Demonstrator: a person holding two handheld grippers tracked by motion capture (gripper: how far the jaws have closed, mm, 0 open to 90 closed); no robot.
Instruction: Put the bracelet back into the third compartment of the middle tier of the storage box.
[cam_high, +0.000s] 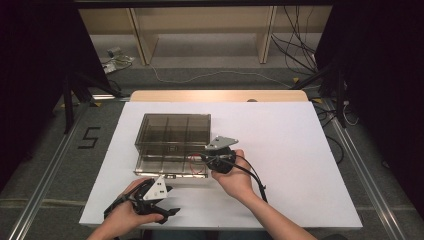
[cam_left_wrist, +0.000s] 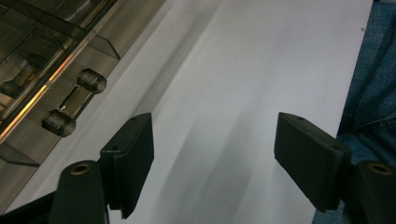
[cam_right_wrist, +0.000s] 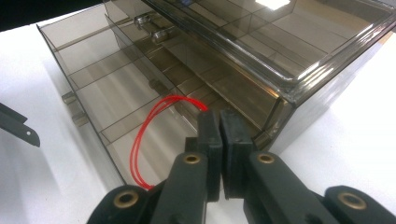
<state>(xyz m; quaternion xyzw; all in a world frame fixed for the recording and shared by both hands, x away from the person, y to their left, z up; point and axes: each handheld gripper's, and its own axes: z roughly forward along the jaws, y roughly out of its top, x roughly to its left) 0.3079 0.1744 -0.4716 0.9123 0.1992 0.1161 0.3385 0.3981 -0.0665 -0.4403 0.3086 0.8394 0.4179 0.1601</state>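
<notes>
White sheeting covers the worktop (cam_high: 280, 150), where a smoky clear drawer box (cam_high: 172, 129) sits with its lower drawer (cam_right_wrist: 116, 107) pulled out. Over that drawer's right end, the right gripper (cam_right_wrist: 219, 122) has its fingers pinched together on a red loop of cord (cam_right_wrist: 144, 135). Near the front edge, the left gripper (cam_left_wrist: 212, 140) rests with fingers wide apart, holding nothing

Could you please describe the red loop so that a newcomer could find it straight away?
On the white table sits a smoky clear box with its drawer pulled out. The red loop hangs over that drawer from the right claw, the scene's one bright-coloured thing.
</notes>
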